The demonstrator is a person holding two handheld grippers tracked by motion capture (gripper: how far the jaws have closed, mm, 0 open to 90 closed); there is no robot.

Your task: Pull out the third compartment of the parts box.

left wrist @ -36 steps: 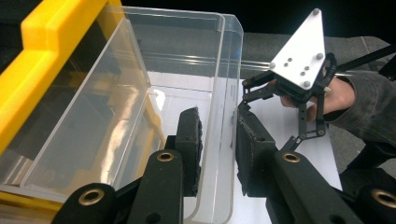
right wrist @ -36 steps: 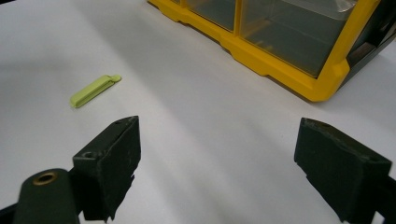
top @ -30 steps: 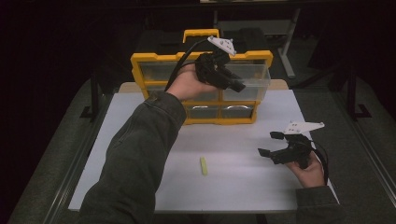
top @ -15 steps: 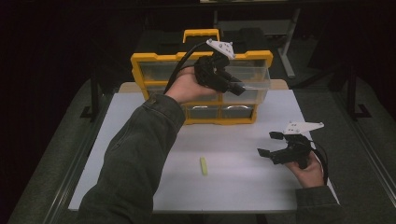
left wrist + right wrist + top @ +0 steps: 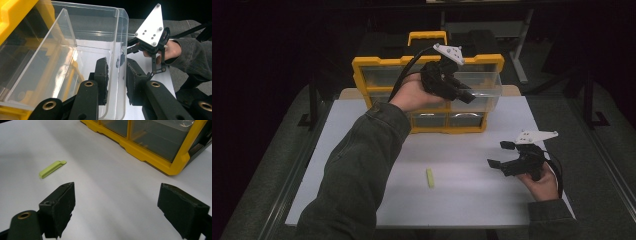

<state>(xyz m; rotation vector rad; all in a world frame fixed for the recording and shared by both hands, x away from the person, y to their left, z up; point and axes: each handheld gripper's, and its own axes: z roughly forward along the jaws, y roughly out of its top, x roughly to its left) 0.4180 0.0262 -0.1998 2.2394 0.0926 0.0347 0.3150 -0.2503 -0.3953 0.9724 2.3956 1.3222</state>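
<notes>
A yellow drawer cabinet [image 5: 427, 65] stands at the back of the white table [image 5: 362, 125]. Its upper right clear drawer [image 5: 484, 90] is pulled partway out. My left gripper [image 5: 464, 96] is shut on that drawer's front wall [image 5: 120, 37], one jaw inside and one outside, seen close up in the left gripper view [image 5: 117, 72]. A small light-green clip-like piece [image 5: 430, 177] lies flat on the table in front of the cabinet. My right gripper [image 5: 501, 155] hovers at the right, open and holding nothing [image 5: 117, 202], with the green piece [image 5: 52, 169] to its left.
The cabinet's lower drawers [image 5: 448, 120] are closed, and its yellow frame [image 5: 150, 152] runs close ahead of the right gripper. A sleeved left forearm [image 5: 362, 165] crosses the left middle of the table. Dark floor surrounds the table edges.
My left gripper has shifted slightly toward the table's front while holding the clear drawer. The right gripper and the green piece have stayed where they were.
</notes>
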